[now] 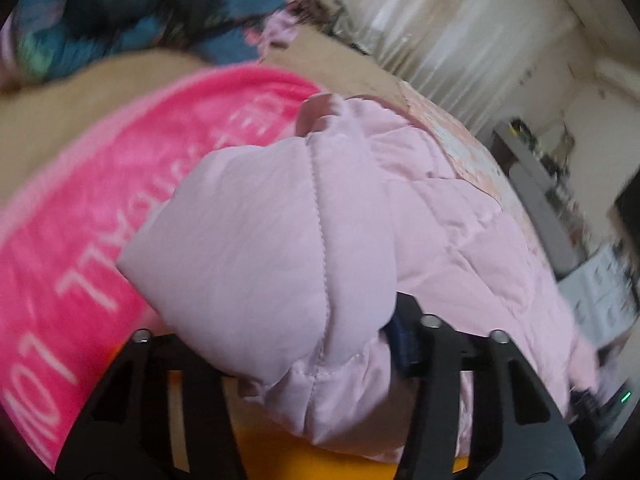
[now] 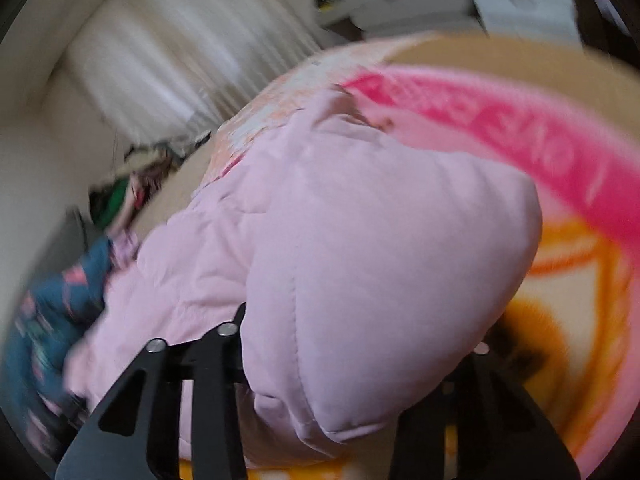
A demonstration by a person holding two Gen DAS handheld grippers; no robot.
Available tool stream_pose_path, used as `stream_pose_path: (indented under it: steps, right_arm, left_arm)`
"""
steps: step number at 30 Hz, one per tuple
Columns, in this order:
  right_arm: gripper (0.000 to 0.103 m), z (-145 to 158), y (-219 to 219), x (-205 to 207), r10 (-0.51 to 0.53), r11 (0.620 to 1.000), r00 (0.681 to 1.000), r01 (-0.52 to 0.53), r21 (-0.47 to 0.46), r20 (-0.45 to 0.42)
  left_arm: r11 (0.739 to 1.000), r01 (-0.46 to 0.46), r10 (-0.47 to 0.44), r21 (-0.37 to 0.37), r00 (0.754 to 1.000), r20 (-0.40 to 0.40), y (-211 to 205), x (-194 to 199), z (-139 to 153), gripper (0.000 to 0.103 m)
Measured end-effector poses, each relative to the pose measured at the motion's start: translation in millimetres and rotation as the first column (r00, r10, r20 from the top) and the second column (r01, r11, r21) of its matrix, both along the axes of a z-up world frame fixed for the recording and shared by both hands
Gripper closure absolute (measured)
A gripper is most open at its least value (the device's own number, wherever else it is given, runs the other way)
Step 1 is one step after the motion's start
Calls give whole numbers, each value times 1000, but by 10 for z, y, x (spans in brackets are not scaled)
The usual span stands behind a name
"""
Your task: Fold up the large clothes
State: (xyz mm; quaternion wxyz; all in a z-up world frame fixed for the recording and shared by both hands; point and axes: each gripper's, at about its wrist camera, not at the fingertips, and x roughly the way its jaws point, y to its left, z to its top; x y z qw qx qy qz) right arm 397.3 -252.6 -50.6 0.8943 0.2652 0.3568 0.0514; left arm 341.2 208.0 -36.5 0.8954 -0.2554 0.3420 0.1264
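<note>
Pink quilted jacket (image 1: 280, 216) bunched between both pairs of jaws, clamped by left gripper (image 1: 320, 360) and right gripper (image 2: 352, 360); puffy, stitched, filling frame centre.

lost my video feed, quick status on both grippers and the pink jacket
Left gripper shut on pink puffer jacket. Right gripper shut on it too. Jacket bunched over the pink blanket. Teal floral garment lies beyond, not in the way.

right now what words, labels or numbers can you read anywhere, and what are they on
"LO": white letters at the near end of the hot pink blanket, seen upside down in the left wrist view.
The rest of that white lettering is too blurred to read.
White lettering on the same blanket in the right wrist view: too blurred.
Pale pink puffer jacket: no text visible.
</note>
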Motion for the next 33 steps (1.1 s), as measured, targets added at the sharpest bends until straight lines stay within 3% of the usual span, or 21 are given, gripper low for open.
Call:
stream_pose_path:
  steps: [5,8,13,19,22,33]
  right_arm:
    - [76,270,257,-82,91,969,994,-76,-236,55]
    - [77,457,427,-184,163,916,980,-109,-385,110]
    - [79,699,569,-383,278,835,940,-135,-533,196]
    - [80,928,524,-857,382,773,881,-140,-618,278]
    - [80,1034,457,-1168,420,766,854,-153,-624,307]
    - [80,1143,165,-1745,452,761,836,-179,-624,312]
  left_arm:
    - [981,70,-73,183,997,10,-221,1,260,74]
    - [967,90,-99,238,995,23,-288,-44,383,77]
    - [939,133,-154,316,987,43,-428,-149,665,79]
    - [907,176,-221,382,972,77,-630,-503,947,80]
    - [901,196,-244,387,967,78,-676,-673,1035,80]
    - [891,231,-284,390,955,83,-752,-1429,1102,80]
